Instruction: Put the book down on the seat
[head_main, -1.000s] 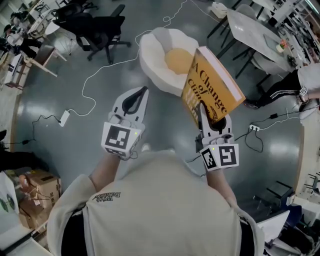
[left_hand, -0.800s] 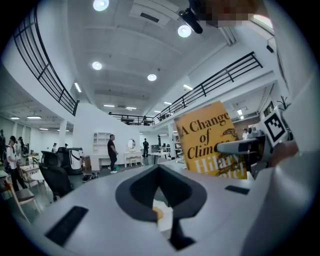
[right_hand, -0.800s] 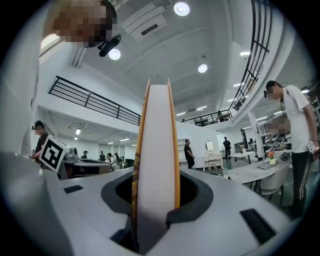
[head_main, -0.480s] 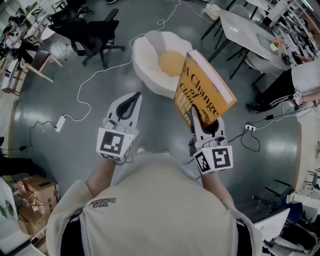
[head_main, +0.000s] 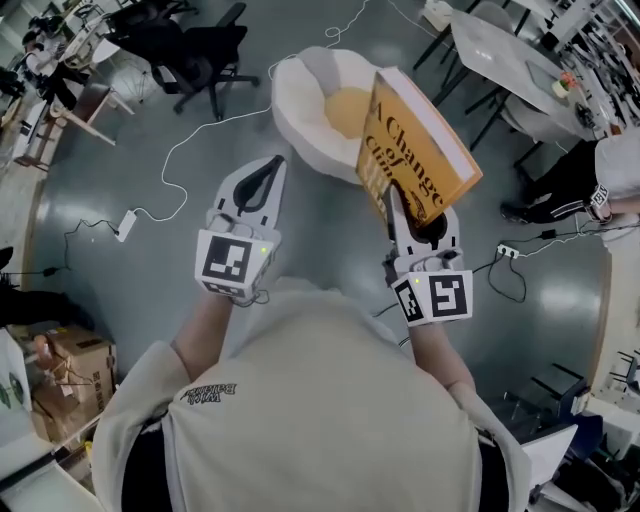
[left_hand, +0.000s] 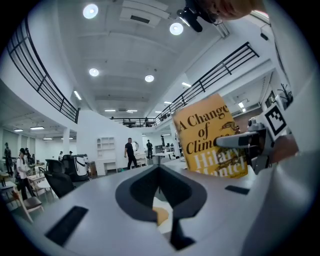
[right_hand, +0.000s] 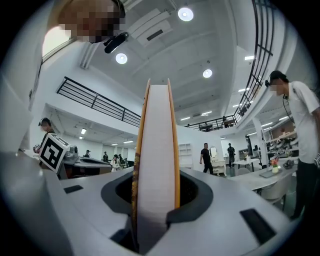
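In the head view my right gripper (head_main: 396, 200) is shut on the lower edge of a yellow hardback book (head_main: 418, 135). It holds the book upright in the air, with the cover facing left. The right gripper view shows the book (right_hand: 156, 150) edge-on, its white pages clamped between the jaws of the right gripper (right_hand: 155, 200). Beyond it on the floor stands the seat (head_main: 300, 105), a round white chair with a yellow cushion (head_main: 345, 108). My left gripper (head_main: 276, 166) is shut and empty, level with the right one. In the left gripper view its jaws meet at the left gripper (left_hand: 159, 170), and the book (left_hand: 210, 137) is to the right.
Black office chairs (head_main: 190, 50) stand at the back left. A white cable (head_main: 170, 165) and a power strip (head_main: 125, 226) lie on the grey floor. A white table (head_main: 500, 50) and a seated person (head_main: 600, 170) are at the right, and cardboard boxes (head_main: 65, 370) at the lower left.
Both grippers have moved a little forward toward the seat. The book now covers more of the yellow cushion in the head view. The right gripper's grip on the book is unchanged.
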